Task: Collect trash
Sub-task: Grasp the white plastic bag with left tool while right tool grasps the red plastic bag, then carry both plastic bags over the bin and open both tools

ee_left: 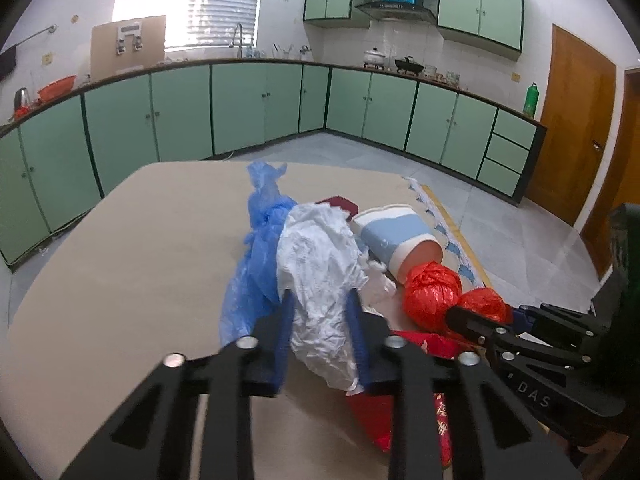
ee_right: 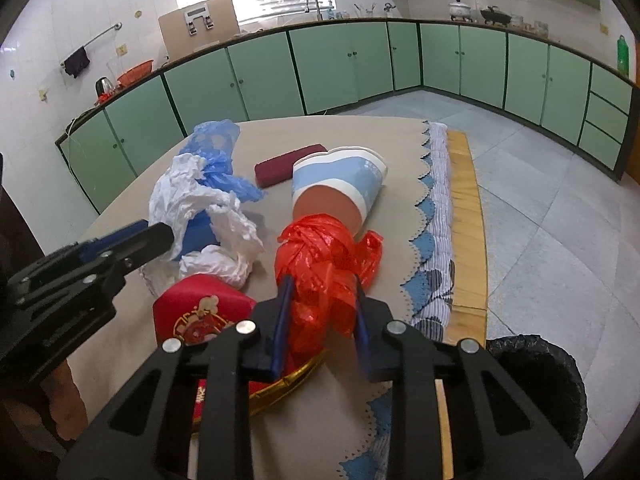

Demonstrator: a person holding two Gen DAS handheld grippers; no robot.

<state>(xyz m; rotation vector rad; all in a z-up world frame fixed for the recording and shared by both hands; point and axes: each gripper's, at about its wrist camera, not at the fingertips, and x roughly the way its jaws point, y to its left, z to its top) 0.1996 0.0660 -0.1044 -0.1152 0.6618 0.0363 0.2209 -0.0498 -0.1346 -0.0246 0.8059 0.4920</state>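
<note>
In the left wrist view, the left gripper (ee_left: 320,300) sits low in the middle of the frame. Its two blue fingers (ee_left: 285,332) squeeze a crumpled white plastic bag (ee_left: 320,264). A blue plastic bag (ee_left: 258,248) lies just beside it on the left. To the right, a paper cup (ee_left: 396,236) lies on its side on the tabletop (ee_left: 120,272). A red plastic bag (ee_left: 432,292) touches the cup's bottom end. The right gripper (ee_left: 460,318) comes in from the right edge and bites that red bag.

In the right wrist view, the right gripper (ee_right: 322,292) sits low in the middle, closed on the red plastic bag (ee_right: 320,256). The paper cup (ee_right: 340,184) lies just above it. A dark red pack (ee_right: 290,166) lies left of the cup. The white plastic bag (ee_right: 188,196) and the blue plastic bag (ee_right: 216,148) are at the left, with the left gripper (ee_right: 160,236) pressed on the white one. A red box (ee_right: 200,316) lies at the lower left. A black-lined bin (ee_right: 536,384) stands at the lower right.
</note>
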